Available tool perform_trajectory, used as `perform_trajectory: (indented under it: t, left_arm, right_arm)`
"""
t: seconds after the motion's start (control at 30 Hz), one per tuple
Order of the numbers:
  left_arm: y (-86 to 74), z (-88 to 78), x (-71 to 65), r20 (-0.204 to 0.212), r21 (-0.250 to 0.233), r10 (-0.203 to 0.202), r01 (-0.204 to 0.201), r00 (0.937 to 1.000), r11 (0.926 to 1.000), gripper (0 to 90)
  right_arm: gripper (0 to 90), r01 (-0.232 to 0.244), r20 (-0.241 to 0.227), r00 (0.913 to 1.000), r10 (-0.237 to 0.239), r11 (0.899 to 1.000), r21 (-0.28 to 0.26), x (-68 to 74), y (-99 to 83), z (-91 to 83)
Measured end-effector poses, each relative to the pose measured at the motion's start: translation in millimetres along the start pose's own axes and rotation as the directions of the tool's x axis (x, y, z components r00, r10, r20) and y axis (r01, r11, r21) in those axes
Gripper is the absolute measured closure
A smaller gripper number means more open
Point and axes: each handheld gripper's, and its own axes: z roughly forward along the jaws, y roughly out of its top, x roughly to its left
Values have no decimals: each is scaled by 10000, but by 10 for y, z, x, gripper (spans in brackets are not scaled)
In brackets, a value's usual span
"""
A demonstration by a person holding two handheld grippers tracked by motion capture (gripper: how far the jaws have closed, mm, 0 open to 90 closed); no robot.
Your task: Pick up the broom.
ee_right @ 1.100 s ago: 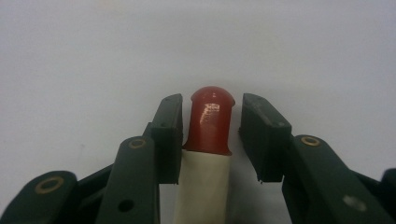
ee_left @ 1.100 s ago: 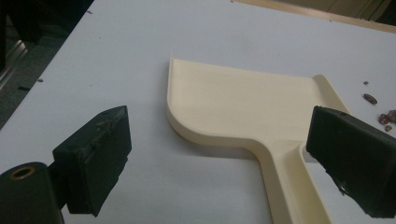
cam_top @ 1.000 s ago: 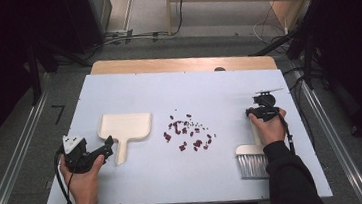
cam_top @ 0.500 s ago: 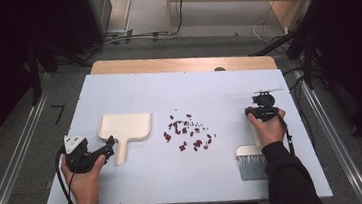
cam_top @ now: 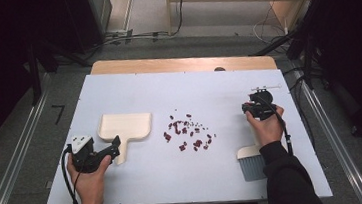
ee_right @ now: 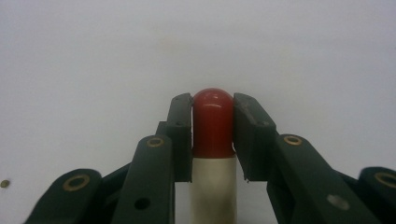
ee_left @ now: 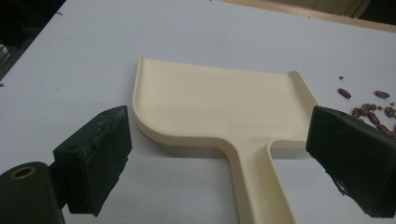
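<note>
Right gripper (ee_right: 212, 140) has just been closing and now pinches the brush (cam_top: 251, 161) by its red-tipped handle, bristles trailing below. Left gripper (ee_left: 219, 158), spread, straddles the dustpan (ee_left: 219, 105) handle, ready to steady it; beans (cam_top: 187, 134) lie between both.

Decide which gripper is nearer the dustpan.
Left. The left gripper sits at the dustpan handle, open jaws on either side of it. The right gripper is far across the table, beyond the beans, shut on the brush handle.
</note>
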Motion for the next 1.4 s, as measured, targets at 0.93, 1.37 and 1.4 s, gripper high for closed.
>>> perform_trajectory:
  t: [0.93, 1.37, 1.4]
  left_arm:
    - [114, 102, -532, 1357, -36, 216, -213, 9905, 9998, 79]
    - [114, 335, -1091, 2386, 240, 493, -567, 9699, 9981, 80]
    - [115, 354, -1131, 2463, 268, 516, -600, 9678, 9978, 80]
  right_arm:
    - [679, 606, -302, 9974, -652, 9888, -1362, 312, 268, -348]
    - [679, 355, -448, 9980, -437, 9848, -1701, 281, 356, -410]
    - [679, 355, -448, 9980, -437, 9848, -1701, 281, 356, -410]
